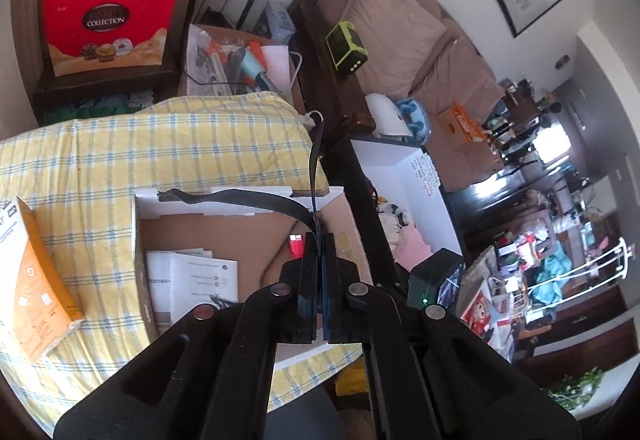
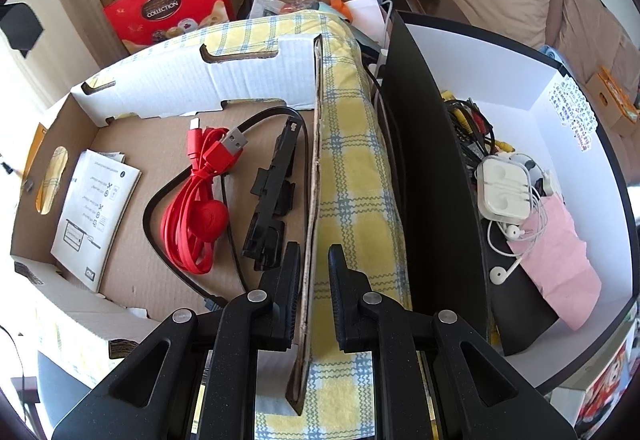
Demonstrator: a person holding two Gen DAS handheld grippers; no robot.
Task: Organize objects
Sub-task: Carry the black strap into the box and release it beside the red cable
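1. A black toothed belt [image 1: 256, 198] is pinched between the closed fingers of the left tool [image 1: 319, 240]. It rises from the fingertips in two strands: one runs straight up past the cardboard box's far wall, the other curves left and lies along the top edge of that wall.
2. The cardboard box [image 2: 200, 80], white outside and brown inside, sits on a yellow checked cloth [image 2: 352, 168]. The left tool is above the box's open top.
3. Inside the box lie a coiled red USB cable [image 2: 196, 200], a black cable [image 2: 154, 208] looping around it, a long black plastic part [image 2: 272, 196] beside the right wall, and a folded white instruction sheet [image 2: 96, 212] at the left.
4. The right tool [image 2: 314, 268] straddles the box's right wall, one finger inside the box and one outside. Its jaws stand narrow on the cardboard edge; the inner pad touches the wall, while a sliver of gap shows at the outer pad.
5. Just right of the cloth stands a black-rimmed white bin [image 2: 560, 88] holding white earphones with their case [image 2: 504, 192], a pink cloth [image 2: 560, 248] and tangled cables [image 2: 476, 128].
6. An orange and white carton [image 1: 36, 280] lies on the cloth left of the cardboard box.
7. Behind are red gift boxes [image 1: 108, 24], a brown sofa [image 1: 420, 40] and a green device [image 1: 346, 46] on its dark wooden edge.
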